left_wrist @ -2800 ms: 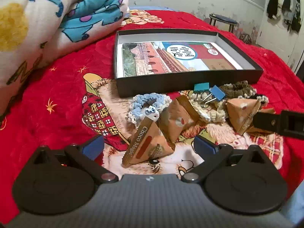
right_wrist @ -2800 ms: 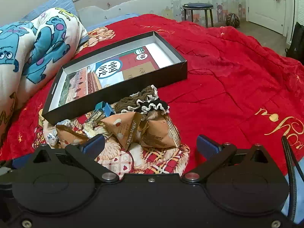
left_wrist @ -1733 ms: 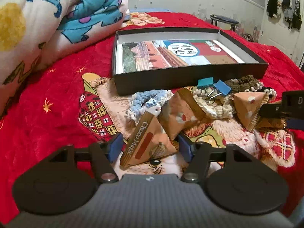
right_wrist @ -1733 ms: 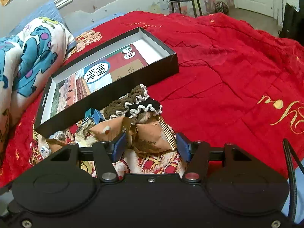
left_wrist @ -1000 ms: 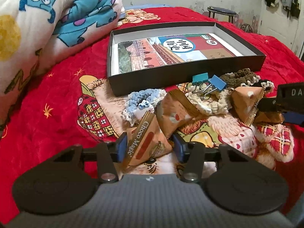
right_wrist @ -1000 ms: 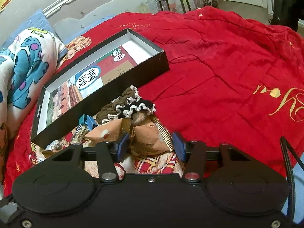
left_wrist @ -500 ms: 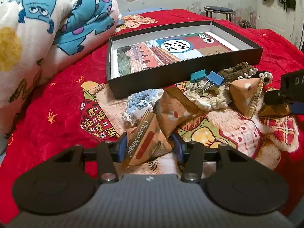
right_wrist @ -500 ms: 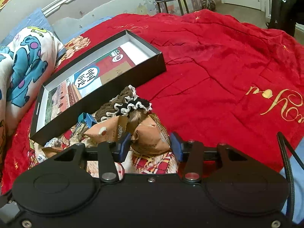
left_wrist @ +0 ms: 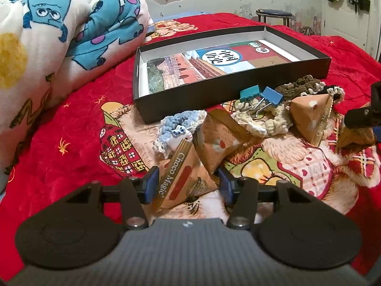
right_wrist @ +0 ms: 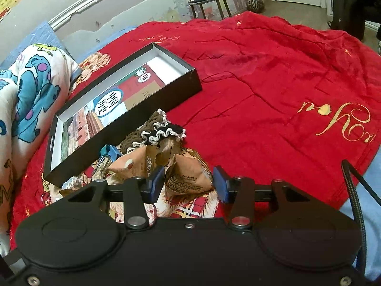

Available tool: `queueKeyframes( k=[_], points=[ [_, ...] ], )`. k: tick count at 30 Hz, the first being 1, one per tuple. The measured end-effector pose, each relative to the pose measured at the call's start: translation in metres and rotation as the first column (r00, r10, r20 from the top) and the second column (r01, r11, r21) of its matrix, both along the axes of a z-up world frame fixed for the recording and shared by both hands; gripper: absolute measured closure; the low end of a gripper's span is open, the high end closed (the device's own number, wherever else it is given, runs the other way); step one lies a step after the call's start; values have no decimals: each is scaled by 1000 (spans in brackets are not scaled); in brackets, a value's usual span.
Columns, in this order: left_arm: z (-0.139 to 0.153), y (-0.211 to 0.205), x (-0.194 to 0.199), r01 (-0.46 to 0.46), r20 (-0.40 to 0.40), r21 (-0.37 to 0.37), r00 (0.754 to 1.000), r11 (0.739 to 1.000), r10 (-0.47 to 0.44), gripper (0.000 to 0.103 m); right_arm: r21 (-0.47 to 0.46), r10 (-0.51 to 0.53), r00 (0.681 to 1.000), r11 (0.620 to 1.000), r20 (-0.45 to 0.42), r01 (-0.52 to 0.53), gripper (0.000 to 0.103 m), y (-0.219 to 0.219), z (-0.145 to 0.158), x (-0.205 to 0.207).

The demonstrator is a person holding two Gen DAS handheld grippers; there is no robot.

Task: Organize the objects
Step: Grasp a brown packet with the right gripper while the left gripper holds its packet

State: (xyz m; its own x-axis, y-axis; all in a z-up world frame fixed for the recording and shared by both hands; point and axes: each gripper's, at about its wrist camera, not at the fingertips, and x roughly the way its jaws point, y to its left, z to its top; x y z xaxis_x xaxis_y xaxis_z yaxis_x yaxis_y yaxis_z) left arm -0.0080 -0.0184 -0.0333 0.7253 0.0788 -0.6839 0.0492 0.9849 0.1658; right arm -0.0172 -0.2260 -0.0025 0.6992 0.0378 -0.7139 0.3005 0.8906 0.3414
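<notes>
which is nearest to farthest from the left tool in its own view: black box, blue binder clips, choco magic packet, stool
1. Brown triangular Choco Magic packet, between the left tool's opening jaws.
2. Blue binder clips, ahead to the right.
3. Black shallow cardboard box, just behind the clips.
4. Round dark stool, by the far wall.

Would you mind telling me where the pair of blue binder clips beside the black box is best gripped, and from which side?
Probably grip the blue binder clips across a flat painted body, coming from above. They lie on the cream crochet piece against the black box, so the box blocks the far side, and the thin wire handles look likely to slip.
</notes>
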Motion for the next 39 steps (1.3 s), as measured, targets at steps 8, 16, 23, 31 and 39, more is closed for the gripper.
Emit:
queueKeyframes(
  k=[8, 16, 23, 31, 39],
  points=[
    [0, 6, -1, 4, 12, -46, 1000, 999, -3, 51, 5, -22, 999, 1000, 48, 21, 59, -4, 8, -10],
    [3, 5, -2, 2, 16, -42, 1000, 999, -1, 52, 18, 9, 997, 1000, 83, -11, 62, -1, 15, -11],
    [2, 2, -3, 7, 25, -22, 1000, 1000, -6, 52, 75, 14, 999, 997, 40, -17, 63, -6, 5, -12],
    [2, 4, -6, -2, 19, -30, 1000, 1000, 2, 51, 222, -12, 1000, 975, -13, 14, 64, -24, -12, -11],
    [3, 7, -5, -14, 12, -60, 1000, 998, 15, 51, 160, 13, 999, 987, -38, -6, 62, -11, -15, -2]
  ],
)
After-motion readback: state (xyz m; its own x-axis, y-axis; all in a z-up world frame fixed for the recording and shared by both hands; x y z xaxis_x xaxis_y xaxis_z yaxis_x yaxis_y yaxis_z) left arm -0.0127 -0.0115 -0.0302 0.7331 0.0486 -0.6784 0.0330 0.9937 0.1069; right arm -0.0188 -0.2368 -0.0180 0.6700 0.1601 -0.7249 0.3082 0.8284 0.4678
